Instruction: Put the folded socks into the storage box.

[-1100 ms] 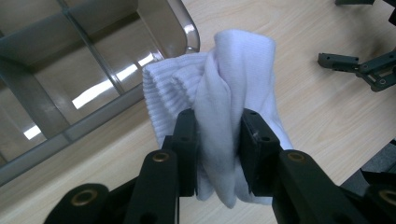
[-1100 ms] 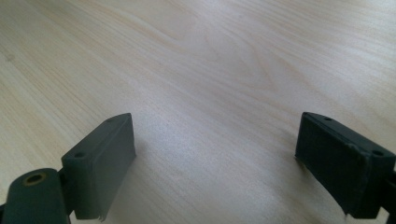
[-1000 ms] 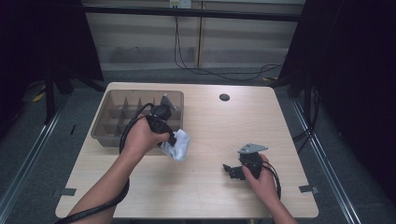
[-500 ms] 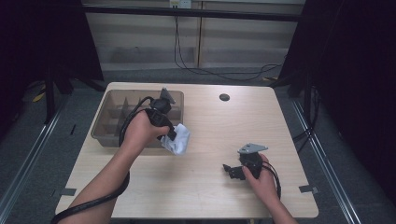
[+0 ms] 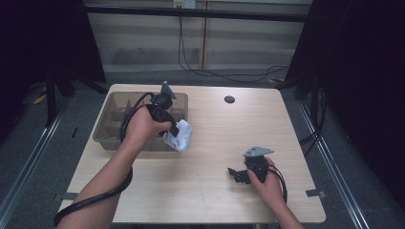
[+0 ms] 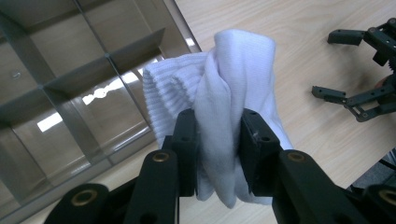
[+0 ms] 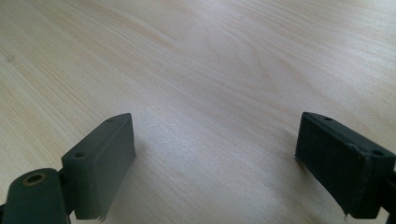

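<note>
At the table's left, the brown divided tray (image 5: 111,125) stands with the compartments I can see bare. Just beside its right rim, my left gripper (image 6: 218,140) pinches a bunched white sock (image 6: 224,93) between its pads, carried clear of the wooden table (image 5: 210,143) at the tray's near corner. The pick-up looks done; lowering the sock into a compartment and letting go are, as I judge it, what is left. Well apart to the right, my right gripper (image 5: 237,173) lies low over the bare wood, jaws spread wide with nothing between them, idle beside the job.
</note>
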Motion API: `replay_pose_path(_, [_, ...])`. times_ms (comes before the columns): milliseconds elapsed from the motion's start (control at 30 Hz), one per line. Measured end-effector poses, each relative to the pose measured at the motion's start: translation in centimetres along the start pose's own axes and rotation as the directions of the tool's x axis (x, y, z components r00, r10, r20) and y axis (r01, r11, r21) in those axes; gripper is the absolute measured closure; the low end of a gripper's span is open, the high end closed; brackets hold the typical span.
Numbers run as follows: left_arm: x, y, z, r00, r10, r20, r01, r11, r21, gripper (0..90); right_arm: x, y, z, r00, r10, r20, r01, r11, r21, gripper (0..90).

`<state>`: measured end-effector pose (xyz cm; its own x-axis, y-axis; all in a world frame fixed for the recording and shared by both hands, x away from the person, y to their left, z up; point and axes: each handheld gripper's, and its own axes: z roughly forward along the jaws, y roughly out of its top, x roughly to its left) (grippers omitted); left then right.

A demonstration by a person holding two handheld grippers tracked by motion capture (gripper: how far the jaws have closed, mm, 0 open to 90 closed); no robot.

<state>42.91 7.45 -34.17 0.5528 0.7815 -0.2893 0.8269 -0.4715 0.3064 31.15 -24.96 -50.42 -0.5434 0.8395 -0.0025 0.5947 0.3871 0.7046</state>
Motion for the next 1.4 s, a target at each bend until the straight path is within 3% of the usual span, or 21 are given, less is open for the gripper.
replay_pose_path(700, [2.3,0.9,-0.5,0.9965,-0.082,-0.017,0.081,0.9956,-0.047,70.0,0.0,0.0,0.0,1.0000,-0.001,0.000,0.001,1.0000,0.002,11.6])
replay_pose_path(1300, [4.8,1.3,1.4,0.9858,-0.164,-0.039,0.161,0.9846,-0.068,69.7,0.0,0.0,0.0,1.0000,-0.002,-0.001,0.002,1.0000,0.001,11.6])
replay_pose_path(1400, [4.9,1.3,1.7,0.9860,-0.162,-0.040,0.159,0.9854,-0.060,69.7,0.0,0.0,0.0,1.0000,-0.002,-0.001,0.002,1.0000,0.001,11.6])
